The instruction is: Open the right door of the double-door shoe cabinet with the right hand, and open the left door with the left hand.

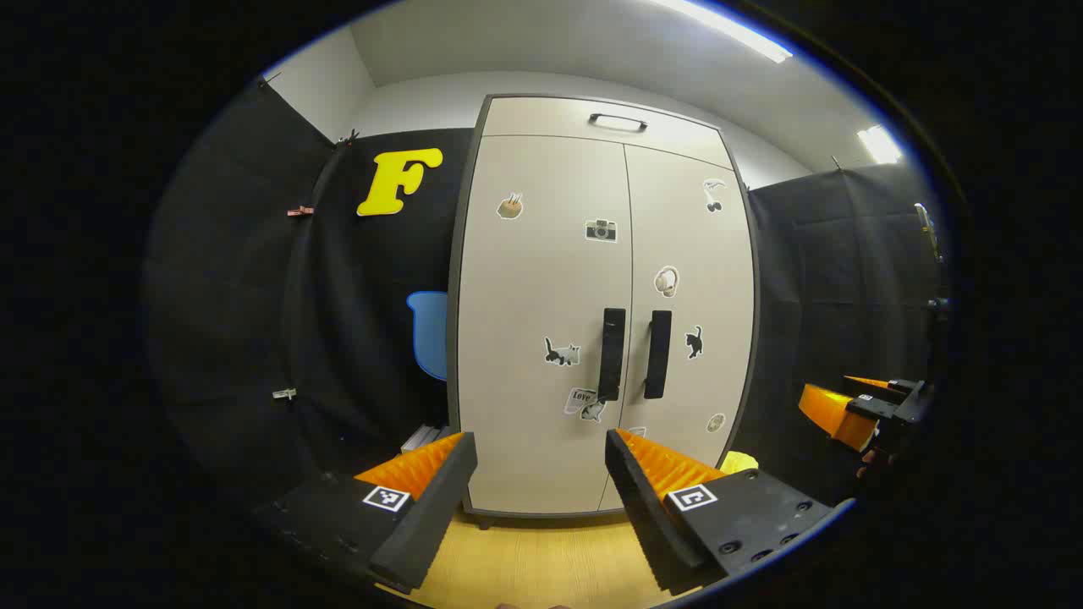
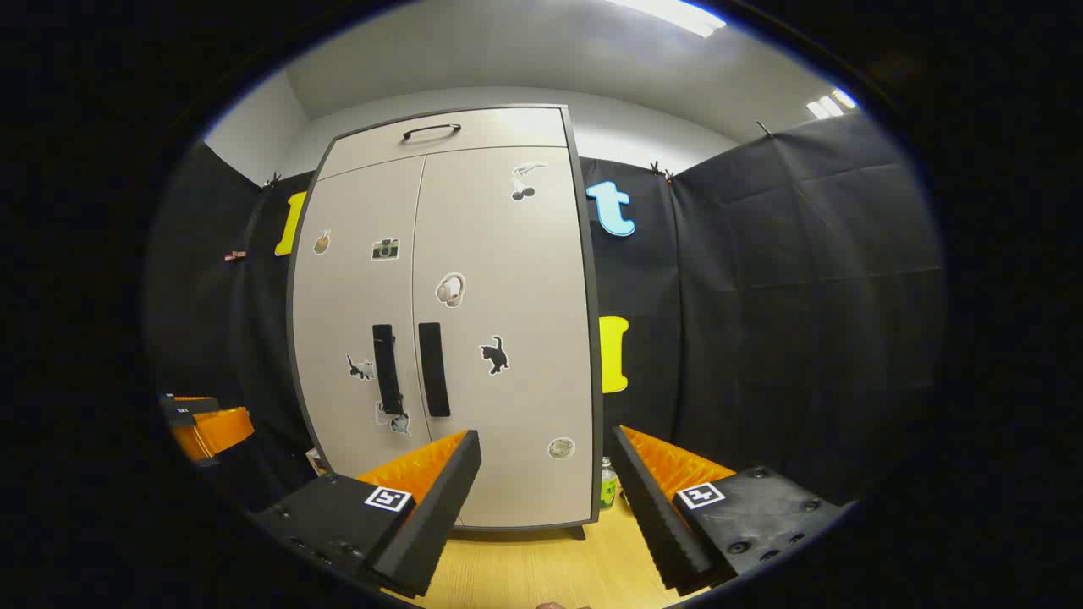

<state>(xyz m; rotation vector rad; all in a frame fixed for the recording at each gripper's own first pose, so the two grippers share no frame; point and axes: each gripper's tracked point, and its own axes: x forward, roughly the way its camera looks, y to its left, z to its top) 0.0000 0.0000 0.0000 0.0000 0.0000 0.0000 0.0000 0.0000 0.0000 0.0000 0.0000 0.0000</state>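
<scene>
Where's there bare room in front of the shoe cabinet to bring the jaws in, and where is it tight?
The light wooden floor in front of the beige double-door shoe cabinet is bare. Around the two black vertical handles the door faces carry only flat stickers. It is tighter at the cabinet's right foot, where a small green bottle stands.

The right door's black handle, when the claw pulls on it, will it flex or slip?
The right door's handle looks like a rigid vertical bar, so it probably won't flex. Its smooth finish might slip, though the right claw has ridged pads. The right door is a flat panel, likely swinging stiffly.
</scene>
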